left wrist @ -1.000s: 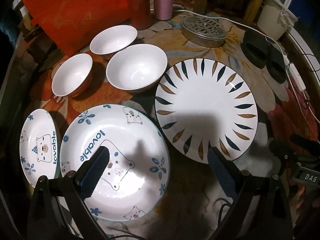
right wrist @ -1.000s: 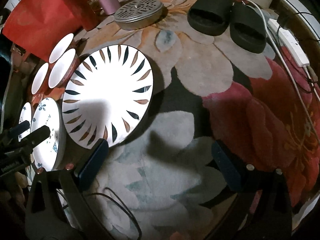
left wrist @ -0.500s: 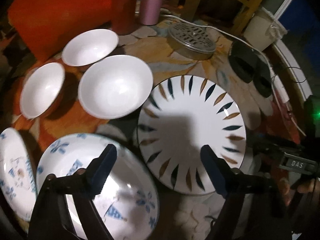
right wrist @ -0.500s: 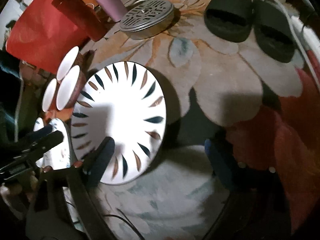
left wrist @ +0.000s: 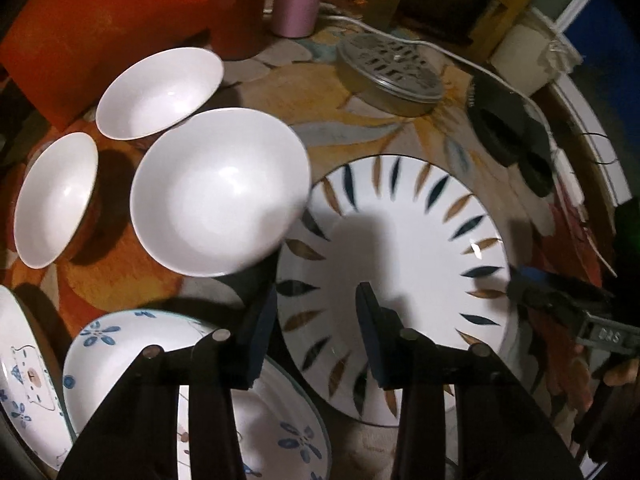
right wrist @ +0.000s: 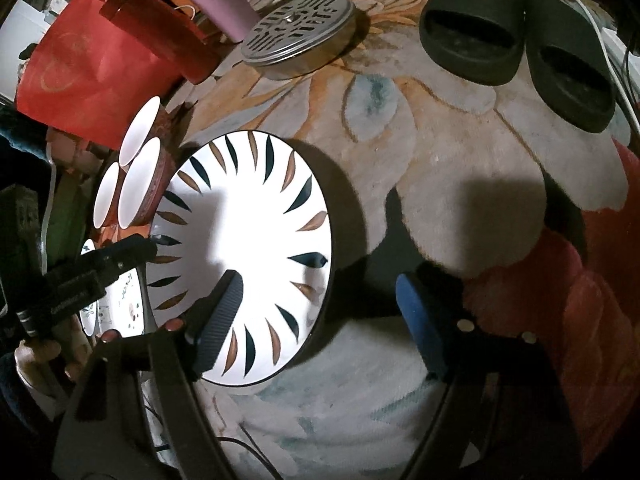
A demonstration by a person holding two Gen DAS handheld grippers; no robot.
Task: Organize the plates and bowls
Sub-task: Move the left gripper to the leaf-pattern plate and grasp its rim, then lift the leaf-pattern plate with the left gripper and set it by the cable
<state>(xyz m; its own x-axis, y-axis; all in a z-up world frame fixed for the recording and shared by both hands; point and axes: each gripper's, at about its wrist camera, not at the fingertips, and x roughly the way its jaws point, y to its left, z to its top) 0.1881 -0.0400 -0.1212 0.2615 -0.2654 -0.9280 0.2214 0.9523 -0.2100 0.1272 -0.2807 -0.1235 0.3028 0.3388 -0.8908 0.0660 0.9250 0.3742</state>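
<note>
Floral rug (right wrist: 440,184) underneath: both tongs (left wrist: 316,332) (right wrist: 320,320) straddle plate (left wrist: 400,248) rims at nine and three, closing, unclamped; uneven bites could tip it.

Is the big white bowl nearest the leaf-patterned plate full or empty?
Empty: the big plain white ceramic bowl shows only bare glossy interior, beside the round leaf-patterned plate.
</note>
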